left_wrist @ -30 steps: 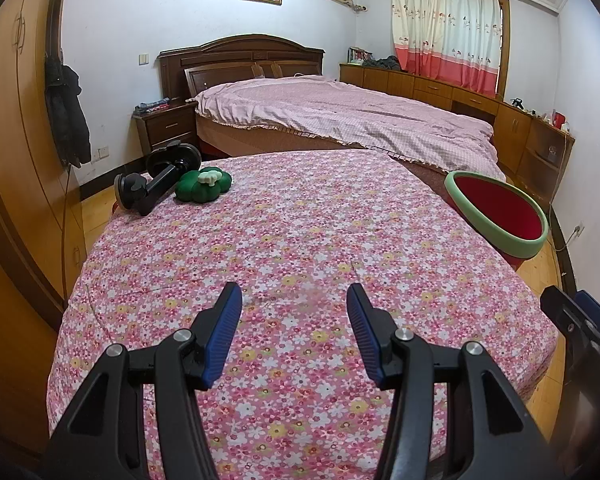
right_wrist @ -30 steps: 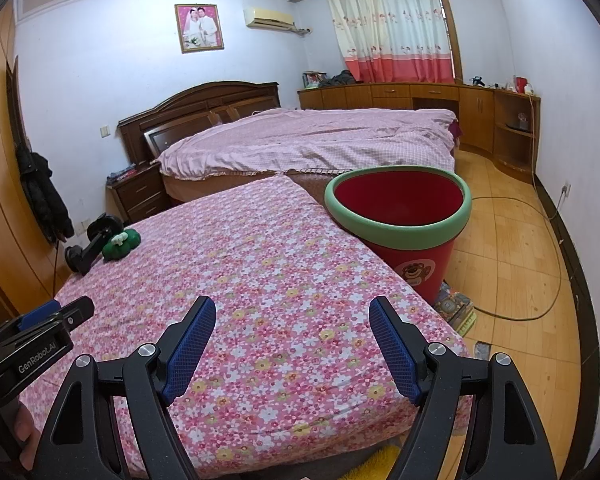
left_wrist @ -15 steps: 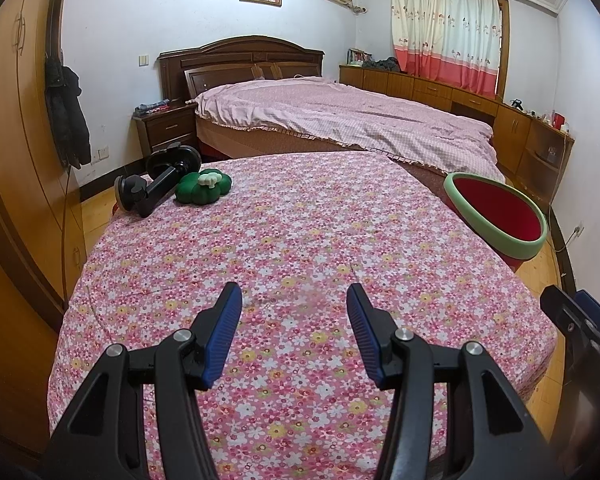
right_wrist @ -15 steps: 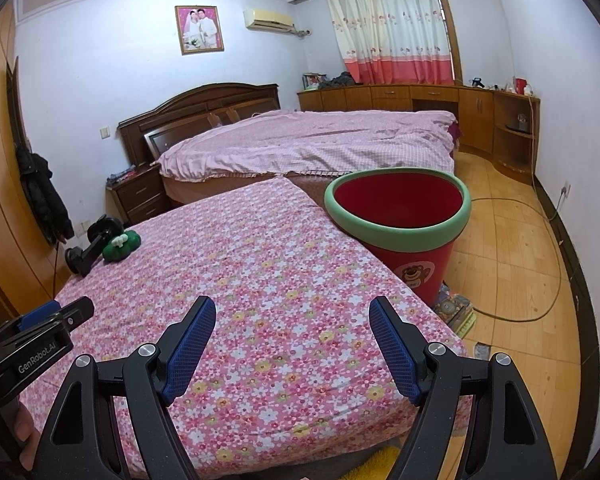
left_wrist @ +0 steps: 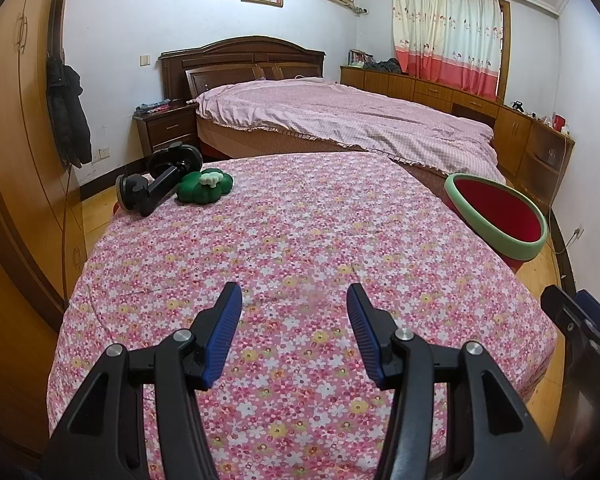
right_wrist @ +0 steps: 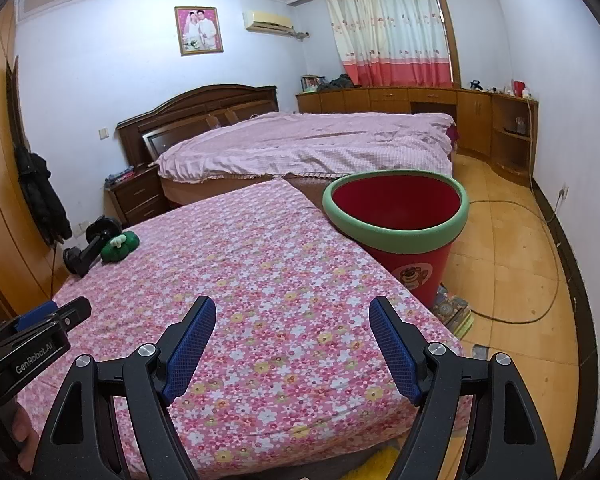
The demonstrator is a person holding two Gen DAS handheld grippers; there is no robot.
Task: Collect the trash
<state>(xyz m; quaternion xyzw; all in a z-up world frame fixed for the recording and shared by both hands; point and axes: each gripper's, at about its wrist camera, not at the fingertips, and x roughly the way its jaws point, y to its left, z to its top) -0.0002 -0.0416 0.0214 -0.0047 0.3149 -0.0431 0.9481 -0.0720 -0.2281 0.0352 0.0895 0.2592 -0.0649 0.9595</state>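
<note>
Both the left gripper point(left_wrist: 294, 334) and right gripper point(right_wrist: 292, 346) stood spread and empty; the green plush point(left_wrist: 205, 186), upper left, looked soft, light, pinchable mid-body.

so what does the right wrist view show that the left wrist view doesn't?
Only right wrist: the bin's red side with the bear sticker, the cable on the wood floor, and the left claw's body at the left edge.
Only left wrist: the left claw head-on, open and empty, and the wardrobe up close.
Both: the flowered cover, the green plush beside the black gadget at its far corner, the red bin, the pink bed. The right claw is open too.
</note>
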